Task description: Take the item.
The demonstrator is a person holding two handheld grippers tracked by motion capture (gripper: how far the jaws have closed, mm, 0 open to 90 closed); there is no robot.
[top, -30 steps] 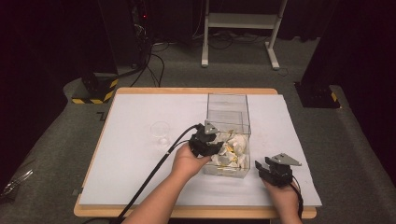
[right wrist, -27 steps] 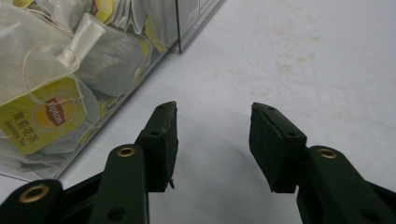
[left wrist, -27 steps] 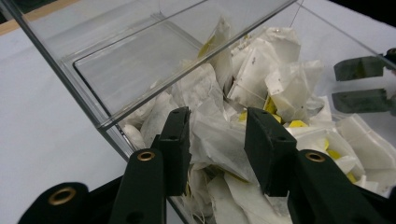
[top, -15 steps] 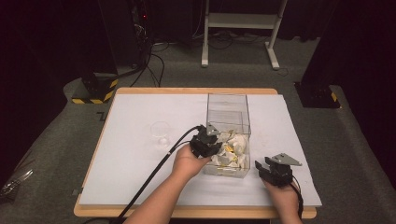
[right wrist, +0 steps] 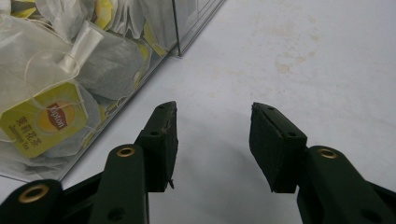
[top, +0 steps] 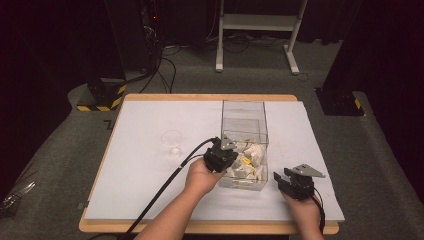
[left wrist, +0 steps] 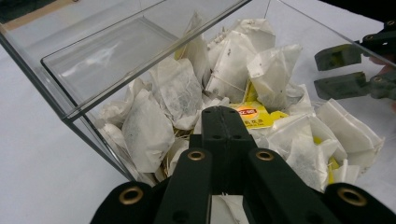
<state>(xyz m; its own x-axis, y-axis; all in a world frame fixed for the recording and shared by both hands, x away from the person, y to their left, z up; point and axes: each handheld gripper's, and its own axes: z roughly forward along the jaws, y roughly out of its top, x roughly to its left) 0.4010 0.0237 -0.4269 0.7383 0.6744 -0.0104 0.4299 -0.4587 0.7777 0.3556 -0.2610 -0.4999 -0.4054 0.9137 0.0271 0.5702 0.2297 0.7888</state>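
1. Reaching into the clear box [top: 243, 145], the left hand-held gripper [top: 225, 152] sits at the box's left wall, its tips down among the tea bags [top: 247, 160].
2. Seen from the left gripper view, its jaws have just been closing and now stand pressed together, with tips meeting over the pile of tea bags [left wrist: 224, 88]; whether a bag or a string is pinched between them cannot be told.
3. A yellow tag [left wrist: 252, 115] lies just beyond the closed tips, touching the white bags around it.
4. The box stands right of the surface's [top: 150, 195] middle, its near end toward the front edge, and the bags fill that near end while the far end is bare.
5. The right hand-held gripper [top: 286, 181] rests near the front right corner of the surface, just beside the box's right wall and apart from it.
6. In the right gripper view its jaws [right wrist: 212, 140] stand partly open with nothing between them, hovering over bare white surface; the box wall [right wrist: 173, 28] and a tagged bag [right wrist: 44, 116] show at that view's left.
7. A small clear cup [top: 172, 142] stands left of the box, well apart from both hand-held grippers.
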